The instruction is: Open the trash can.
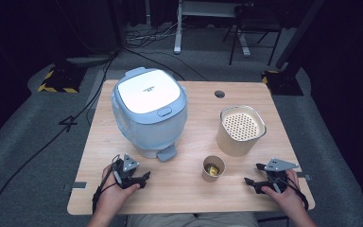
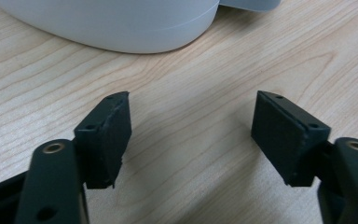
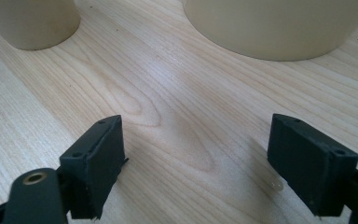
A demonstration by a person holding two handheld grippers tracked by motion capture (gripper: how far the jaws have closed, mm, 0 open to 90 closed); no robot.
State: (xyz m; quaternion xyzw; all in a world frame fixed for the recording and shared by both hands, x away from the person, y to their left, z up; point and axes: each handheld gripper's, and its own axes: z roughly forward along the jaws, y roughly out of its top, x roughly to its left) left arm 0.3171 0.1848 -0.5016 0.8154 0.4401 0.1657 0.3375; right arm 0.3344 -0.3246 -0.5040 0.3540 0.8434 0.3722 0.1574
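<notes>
A pale blue rice cooker (image 1: 150,111) with a white shut lid stands at the table's back left; its base (image 2: 116,23) fills the top of the left gripper view. A cream pot (image 1: 241,130) with a perforated insert stands at the right, its wall (image 3: 279,25) showing ahead of the right gripper. A small cup (image 1: 213,168) with something yellow inside sits in front of the pot, and its side (image 3: 30,21) shows at upper left in the right gripper view. My left gripper (image 1: 144,179) (image 2: 193,135) rests open on the wood near the front left. My right gripper (image 1: 253,176) (image 3: 196,165) rests open near the front right.
The wooden table (image 1: 184,194) has a cable hole (image 1: 220,94) at the back right. Bare wood lies between the two grippers along the front edge. Cables (image 1: 52,137) run over the grey floor at left, and chair and desk legs (image 1: 238,42) stand behind the table.
</notes>
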